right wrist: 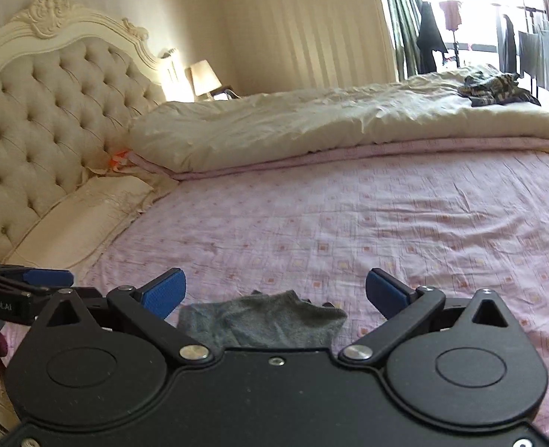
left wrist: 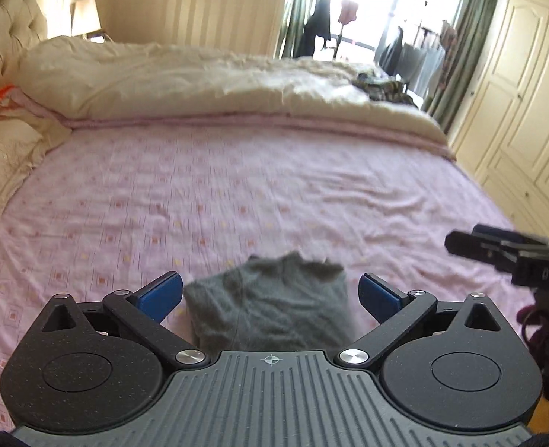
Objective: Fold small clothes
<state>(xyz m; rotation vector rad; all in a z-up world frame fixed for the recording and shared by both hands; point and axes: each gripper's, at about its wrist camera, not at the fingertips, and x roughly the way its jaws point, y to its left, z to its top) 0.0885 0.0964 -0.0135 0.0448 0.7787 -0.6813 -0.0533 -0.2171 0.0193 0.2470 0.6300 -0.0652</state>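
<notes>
Left wrist view puts the grey knit garment (left wrist: 270, 305) dead ahead of the left gripper (left wrist: 270, 292), lying on the pink patterned bedsheet (left wrist: 237, 186) between the spread blue pads, jaws wide and holding nothing. It looks already folded into a compact, soft, fuzzy block, its ragged edge pointing away from the camera. The right gripper (right wrist: 274, 296) also hangs over it, jaws fully apart and empty, the garment (right wrist: 263, 322) running crosswise, low and flat beneath it. Both seem equally near, so either could grasp it. A cream quilt (left wrist: 200, 74) is bunched well beyond.
</notes>
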